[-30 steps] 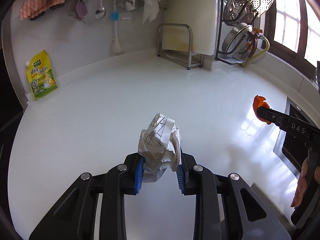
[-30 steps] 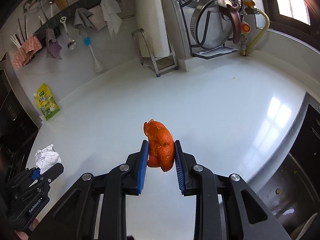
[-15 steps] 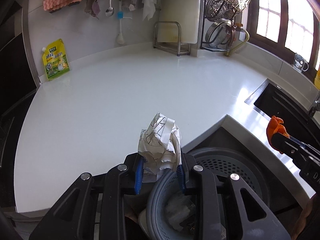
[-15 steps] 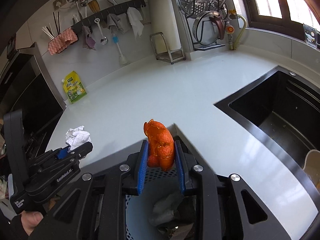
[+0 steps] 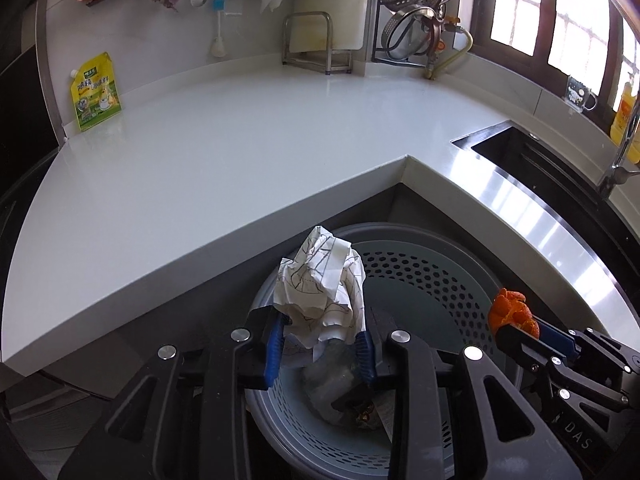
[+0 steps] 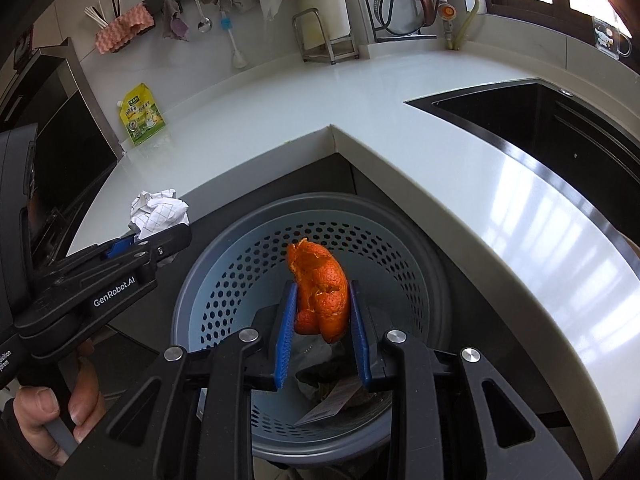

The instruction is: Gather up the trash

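My left gripper [image 5: 320, 344] is shut on a crumpled white paper ball with dark lines [image 5: 322, 280] and holds it over the grey perforated trash bin [image 5: 432, 280]. My right gripper [image 6: 322, 336] is shut on an orange peel [image 6: 320, 292] and holds it above the same bin [image 6: 240, 264]. The bin stands on the floor in the inner corner of the white counter and holds some trash at the bottom. The right gripper with the peel [image 5: 510, 314] shows at the right of the left wrist view. The left gripper with the paper [image 6: 158, 214] shows at the left of the right wrist view.
The white L-shaped counter [image 5: 200, 168] wraps around the bin. A black sink [image 6: 560, 128] is set in it at the right. A yellow-green pouch [image 5: 95, 92] leans on the back wall. A metal rack [image 5: 316, 46] and hanging utensils stand at the back.
Both grippers have drawn back from over the counter and dropped to above the bin, still holding the paper ball and the peel. The bin now fills the lower views.
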Demonstrator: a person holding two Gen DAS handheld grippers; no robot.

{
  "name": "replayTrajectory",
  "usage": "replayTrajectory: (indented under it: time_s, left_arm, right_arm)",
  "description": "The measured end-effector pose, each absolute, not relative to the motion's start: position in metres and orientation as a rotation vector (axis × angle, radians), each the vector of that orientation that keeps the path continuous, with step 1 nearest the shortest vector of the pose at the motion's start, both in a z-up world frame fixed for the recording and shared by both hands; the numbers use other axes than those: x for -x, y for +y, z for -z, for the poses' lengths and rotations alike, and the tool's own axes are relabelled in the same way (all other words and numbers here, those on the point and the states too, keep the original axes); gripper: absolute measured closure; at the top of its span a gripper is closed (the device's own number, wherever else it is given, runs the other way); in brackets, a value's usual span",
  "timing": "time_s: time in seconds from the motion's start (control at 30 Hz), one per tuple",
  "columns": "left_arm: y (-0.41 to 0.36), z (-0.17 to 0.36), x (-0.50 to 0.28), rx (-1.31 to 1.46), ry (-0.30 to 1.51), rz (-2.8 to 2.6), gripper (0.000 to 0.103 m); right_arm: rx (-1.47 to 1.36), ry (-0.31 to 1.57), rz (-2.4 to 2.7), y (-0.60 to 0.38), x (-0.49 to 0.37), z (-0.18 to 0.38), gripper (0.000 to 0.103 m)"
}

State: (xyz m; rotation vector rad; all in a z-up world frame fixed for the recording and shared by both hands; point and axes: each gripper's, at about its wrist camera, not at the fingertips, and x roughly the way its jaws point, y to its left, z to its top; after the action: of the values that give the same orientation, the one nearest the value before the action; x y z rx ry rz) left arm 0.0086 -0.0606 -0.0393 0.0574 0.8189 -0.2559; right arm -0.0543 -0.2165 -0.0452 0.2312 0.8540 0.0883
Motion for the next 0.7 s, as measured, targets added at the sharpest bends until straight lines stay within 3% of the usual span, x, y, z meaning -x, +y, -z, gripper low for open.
replayTrajectory:
  time_s: [0.13,0.27,0.3,0.7]
  left_arm:
    - [-0.058,0.046,-0.005,-0.042,0.845,0.256,0.066]
    - [-0.054,0.044,-0.001,-0.044,0.832,0.238,0.037]
    - [-0.053,0.042,0.000,-0.042,0.826,0.233,0.034]
    - [-0.040,0.043,0.007,-0.033,0.834,0.207,0.029]
  right_arm:
    - [-0.232,0.866,-0.082,-0.220,0.058,0.050,0.076]
    - [-0.241,0.826,-0.062,-0.223,0.063,0.044,0.053]
    - [-0.244,0.818,-0.058,-0.223,0.064,0.043,0.051]
    - [-0.232,0.823,-0.059,-0.216,0.067,0.042,0.051]
